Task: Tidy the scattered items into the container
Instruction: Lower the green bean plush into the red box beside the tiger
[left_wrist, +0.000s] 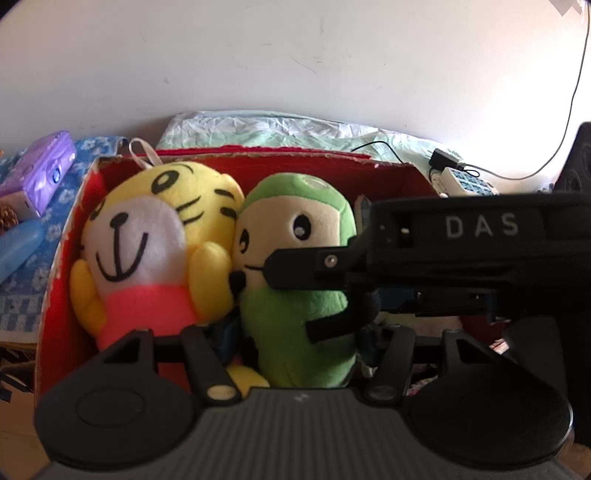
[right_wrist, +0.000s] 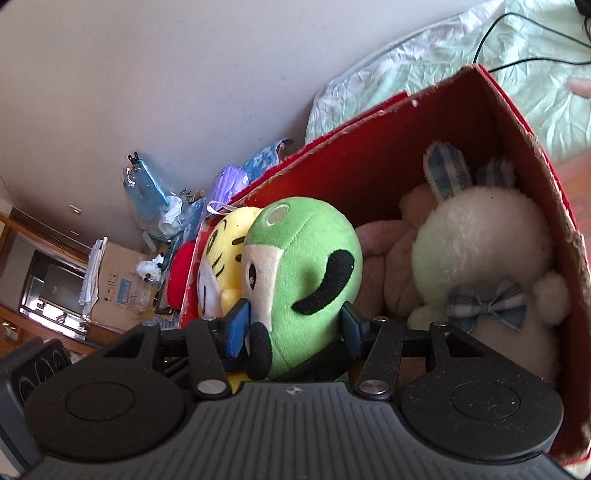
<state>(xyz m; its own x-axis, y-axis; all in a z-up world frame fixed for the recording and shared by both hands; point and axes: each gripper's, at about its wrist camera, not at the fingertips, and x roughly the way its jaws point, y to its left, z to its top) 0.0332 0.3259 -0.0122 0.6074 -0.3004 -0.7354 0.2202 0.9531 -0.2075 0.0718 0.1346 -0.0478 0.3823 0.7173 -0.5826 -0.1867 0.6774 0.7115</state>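
Observation:
A red cardboard box (left_wrist: 332, 171) (right_wrist: 406, 147) holds several plush toys. A yellow tiger plush (left_wrist: 147, 221) (right_wrist: 225, 240) leans against the box's left wall, and a green plush (left_wrist: 295, 206) (right_wrist: 306, 251) presses against its side. My right gripper (left_wrist: 295, 299) (right_wrist: 293, 325) comes in from the right, and its blue pads (right_wrist: 236, 325) lie against both sides of the green plush. My left gripper (left_wrist: 295, 332) faces the toys from the front; its fingertips are hidden behind their lower bodies. A white rabbit plush (right_wrist: 480, 240) and a brown plush (right_wrist: 380, 236) fill the box's right end.
A purple tissue pack (left_wrist: 44, 162) lies on a blue patterned cloth (left_wrist: 37, 288) left of the box. Behind the box are a pale green sheet (left_wrist: 277, 129), a white power strip (left_wrist: 465, 182) with cables, and a dark speaker (left_wrist: 576, 162). A cardboard carton (right_wrist: 122, 284) stands by the wall.

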